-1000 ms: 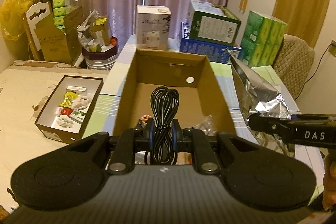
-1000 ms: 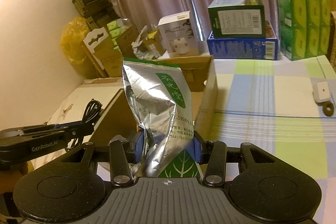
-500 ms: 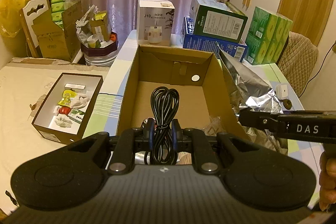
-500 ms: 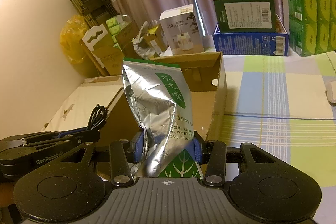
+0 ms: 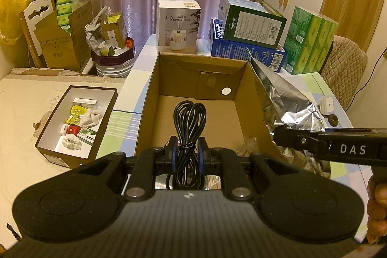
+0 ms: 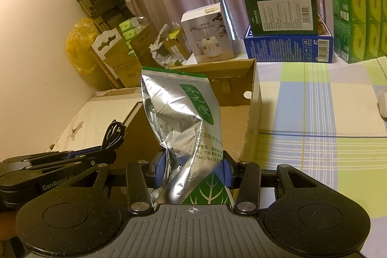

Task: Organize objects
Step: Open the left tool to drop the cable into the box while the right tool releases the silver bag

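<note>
Silver foil, creased and marked with green leaf print, makes up the tea pouch (image 6: 183,127) clamped low between the pads of the right claw (image 6: 193,172); its long axis stands upright, sealed green top edge uppermost, just beside the right wall of the open cardboard box (image 5: 154,98) and outside it. The left claw (image 5: 186,152) is closed on a coiled black cable (image 5: 189,122), whose long axis runs straight ahead along the fingers, looped end pointing toward the box's far wall, above the near end of the box floor. The box sits on the checked surface (image 6: 314,113), with a humidifier carton (image 5: 178,25) just behind it.
</note>
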